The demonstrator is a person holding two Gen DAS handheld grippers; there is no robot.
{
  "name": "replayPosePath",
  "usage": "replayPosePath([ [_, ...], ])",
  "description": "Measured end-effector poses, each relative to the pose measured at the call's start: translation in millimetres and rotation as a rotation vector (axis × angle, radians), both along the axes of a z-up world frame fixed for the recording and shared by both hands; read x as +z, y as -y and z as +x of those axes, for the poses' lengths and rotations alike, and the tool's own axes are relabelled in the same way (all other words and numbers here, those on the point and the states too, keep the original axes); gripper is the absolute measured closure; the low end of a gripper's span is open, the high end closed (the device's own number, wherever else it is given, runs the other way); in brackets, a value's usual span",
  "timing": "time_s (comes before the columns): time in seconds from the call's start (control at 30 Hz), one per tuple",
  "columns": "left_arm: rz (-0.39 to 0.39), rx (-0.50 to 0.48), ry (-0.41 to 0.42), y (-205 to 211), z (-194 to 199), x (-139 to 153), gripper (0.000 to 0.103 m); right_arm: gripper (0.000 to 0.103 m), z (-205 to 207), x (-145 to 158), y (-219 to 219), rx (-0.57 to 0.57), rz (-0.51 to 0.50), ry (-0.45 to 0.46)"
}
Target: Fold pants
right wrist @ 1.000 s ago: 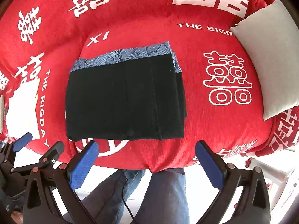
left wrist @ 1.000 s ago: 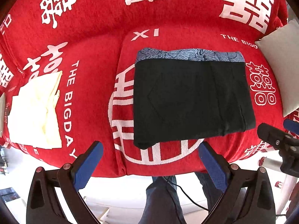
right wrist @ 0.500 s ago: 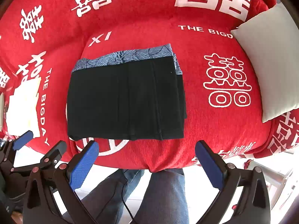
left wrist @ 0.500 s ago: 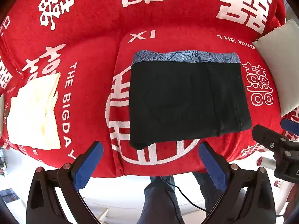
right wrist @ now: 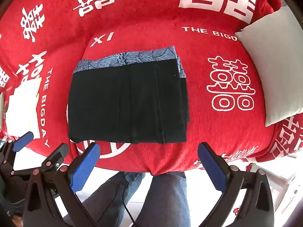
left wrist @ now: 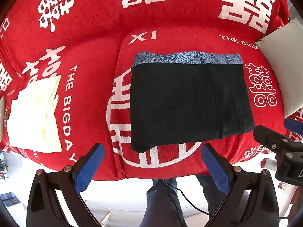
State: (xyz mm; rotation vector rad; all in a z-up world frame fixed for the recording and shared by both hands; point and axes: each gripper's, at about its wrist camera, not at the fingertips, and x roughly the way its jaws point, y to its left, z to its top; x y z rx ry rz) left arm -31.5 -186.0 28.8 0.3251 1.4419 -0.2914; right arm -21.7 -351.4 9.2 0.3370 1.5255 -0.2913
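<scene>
The left gripper (left wrist: pixel 151 167) hangs with its blue-padded fingers (left wrist: pixel 89 167) spread wide apart and nothing between them, held off the near edge of the red plush sofa cover with white lettering (left wrist: pixel 90 43). Just ahead of it, the folded black pants with a blue patterned waistband (left wrist: pixel 189 104) lie flat as a neat rectangle on the seat cushion, waistband strip on the far side, near hem just short of the cushion's front edge. Open red fabric rings the pants on every side.

The right gripper (right wrist: pixel 149 167) is likewise spread wide and empty, off the sofa's front edge, with the pants (right wrist: pixel 126 102) ahead and a little to its left.

Left of the left gripper, a folded pale yellow cloth (left wrist: pixel 36 115) lies well apart from the pants; the right wrist view catches only its edge. A grey-white square cushion (right wrist: pixel 270 68) sits far right, shown more fully in the right view. That view also shows stacked layers at the pants' right edge. Below both grippers are a person's legs in blue jeans (right wrist: pixel 166 198) and a thin black cable (left wrist: pixel 189 201).

Readable print: "XI" beyond the pants and "THE BIGDAY" at their left.
</scene>
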Motion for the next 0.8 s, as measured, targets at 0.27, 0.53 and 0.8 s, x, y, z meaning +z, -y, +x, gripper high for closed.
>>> replayPosePath([
  [0.27,-0.004,-0.006,0.006,0.0,1.2,0.7,0.001,0.000,2.4,-1.3,-0.6,0.018,-0.009,-0.006],
  [0.53,0.003,-0.020,0.008,2.6,-1.2,-2.4,0.001,0.000,1.9,-2.4,-2.1,0.021,-0.013,-0.007],
  [0.8,0.017,-0.036,0.005,5.0,-2.1,-5.1,0.001,0.000,3.6,-5.0,-2.4,0.029,-0.013,-0.009],
])
